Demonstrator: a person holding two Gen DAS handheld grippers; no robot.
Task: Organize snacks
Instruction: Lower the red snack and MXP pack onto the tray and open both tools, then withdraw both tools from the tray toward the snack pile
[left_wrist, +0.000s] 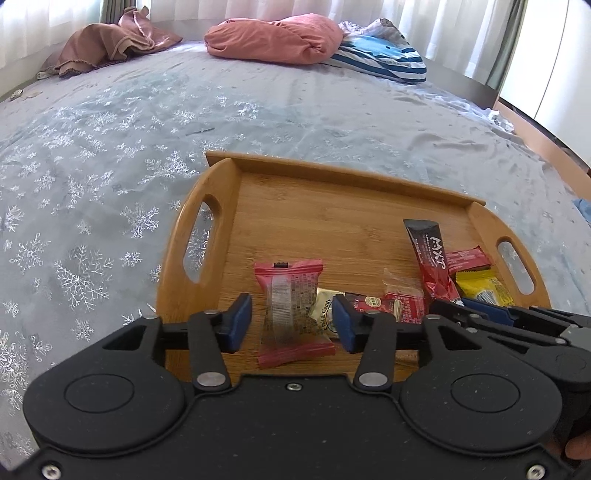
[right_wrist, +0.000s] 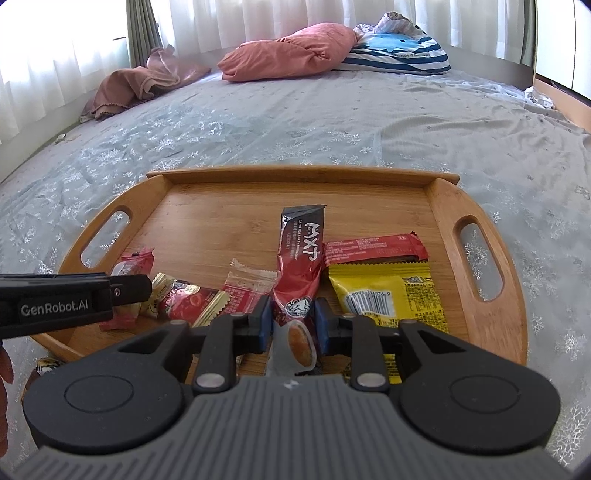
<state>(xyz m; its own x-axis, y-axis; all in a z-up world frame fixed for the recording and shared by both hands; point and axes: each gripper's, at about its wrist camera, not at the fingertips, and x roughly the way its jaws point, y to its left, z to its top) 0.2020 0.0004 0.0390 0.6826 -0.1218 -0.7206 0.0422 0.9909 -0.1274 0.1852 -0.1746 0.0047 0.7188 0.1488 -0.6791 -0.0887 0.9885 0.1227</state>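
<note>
Several wrapped snacks (right_wrist: 384, 295) | red, yellow | clustered on wooden tray (right_wrist: 229, 221)

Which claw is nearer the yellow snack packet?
Right. The right claw straddles the MXT stick right beside the yellow packet; the left claw sits several snacks away.
</note>
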